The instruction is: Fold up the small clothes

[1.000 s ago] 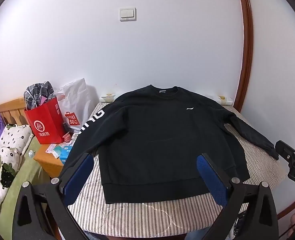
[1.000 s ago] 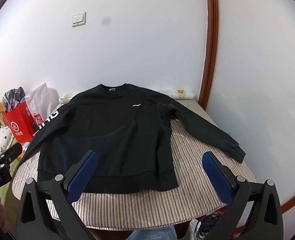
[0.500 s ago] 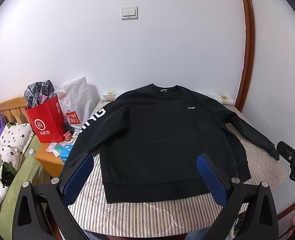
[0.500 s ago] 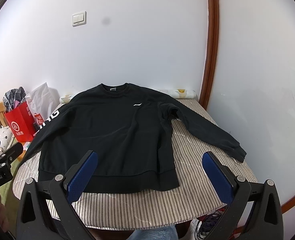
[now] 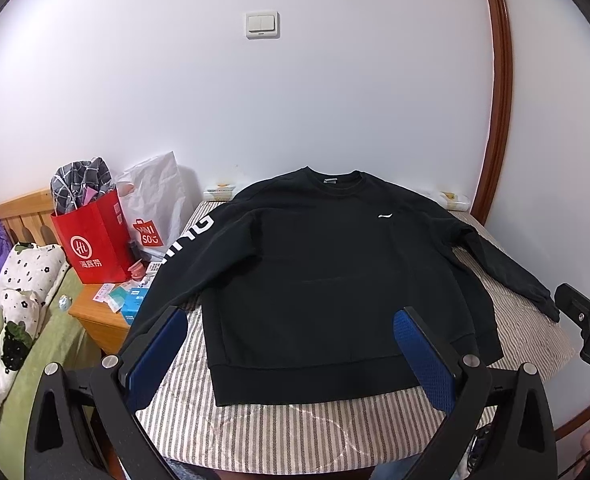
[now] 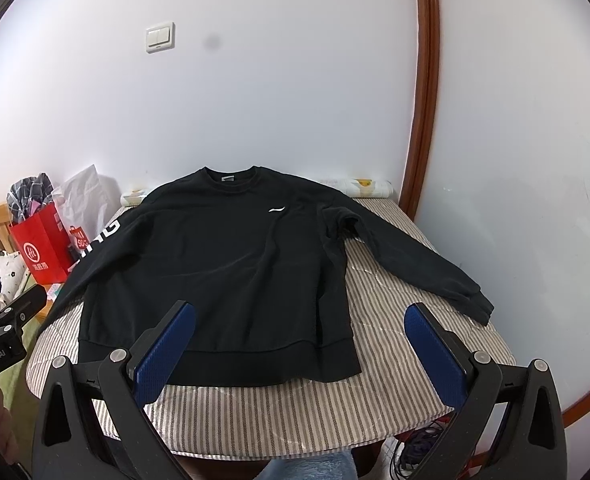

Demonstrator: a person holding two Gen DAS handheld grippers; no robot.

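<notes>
A black sweatshirt (image 5: 335,276) (image 6: 231,280) lies flat and face up on the striped table (image 5: 295,428) (image 6: 395,304), collar toward the wall, both sleeves spread outward. White letters run down its left sleeve; a small white logo marks the chest. My left gripper (image 5: 291,344) hovers open above the table's near edge, in front of the hem. My right gripper (image 6: 301,340) is open too, held over the hem's right corner. Neither holds anything. Each gripper shows at the edge of the other's view.
A red paper bag (image 5: 93,240) and a white shopping bag (image 5: 155,208) stand on a wooden nightstand (image 5: 99,320) left of the table. A bed with green sheets (image 5: 35,360) lies further left. White walls and a brown door frame (image 6: 425,120) close the back and right.
Both views have drifted very slightly; the sweatshirt lies as before and both grippers stay open.
</notes>
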